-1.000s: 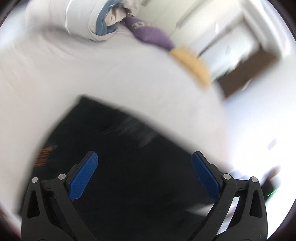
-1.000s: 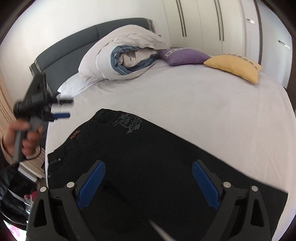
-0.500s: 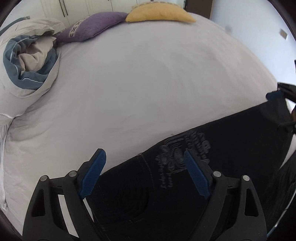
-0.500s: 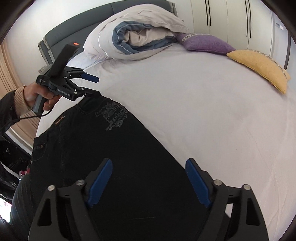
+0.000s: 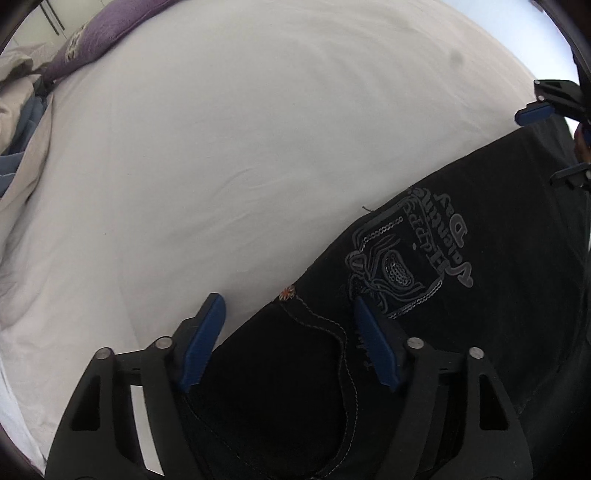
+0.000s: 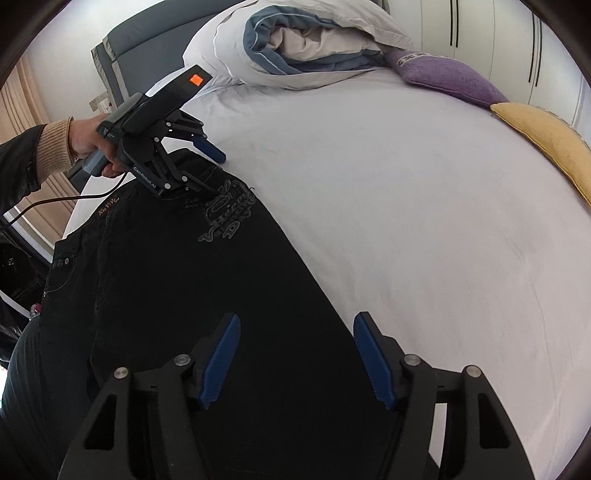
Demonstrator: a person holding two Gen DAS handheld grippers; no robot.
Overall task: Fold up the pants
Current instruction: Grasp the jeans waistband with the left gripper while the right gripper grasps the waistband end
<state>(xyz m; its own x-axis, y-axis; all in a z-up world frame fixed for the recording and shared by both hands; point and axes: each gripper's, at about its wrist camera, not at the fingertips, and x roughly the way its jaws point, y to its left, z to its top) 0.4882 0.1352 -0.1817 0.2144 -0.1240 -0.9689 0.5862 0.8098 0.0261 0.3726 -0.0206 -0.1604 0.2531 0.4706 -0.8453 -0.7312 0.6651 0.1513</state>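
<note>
Black pants (image 5: pixel 461 332) with a grey embroidered emblem (image 5: pixel 410 254) lie flat on the white bed sheet (image 5: pixel 240 147). My left gripper (image 5: pixel 288 325) is open, its fingers straddling the far edge of the pants near the waistband, low over the cloth. In the right wrist view the pants (image 6: pixel 184 295) run along the near bed edge, and the left gripper (image 6: pixel 212 171) shows at their top end. My right gripper (image 6: pixel 295 343) is open over the far edge of the pant leg, holding nothing.
A rolled duvet and pillow (image 6: pixel 295 48) lie at the head of the bed by a grey headboard (image 6: pixel 122 48). A purple cushion (image 6: pixel 447 79) and a yellow cushion (image 6: pixel 546 140) sit along the far side. Wardrobe doors (image 6: pixel 498 33) stand behind.
My left gripper has swung down and in onto the waistband corner of the pants. My right gripper has moved closer over the far edge of the leg. Both stay open.
</note>
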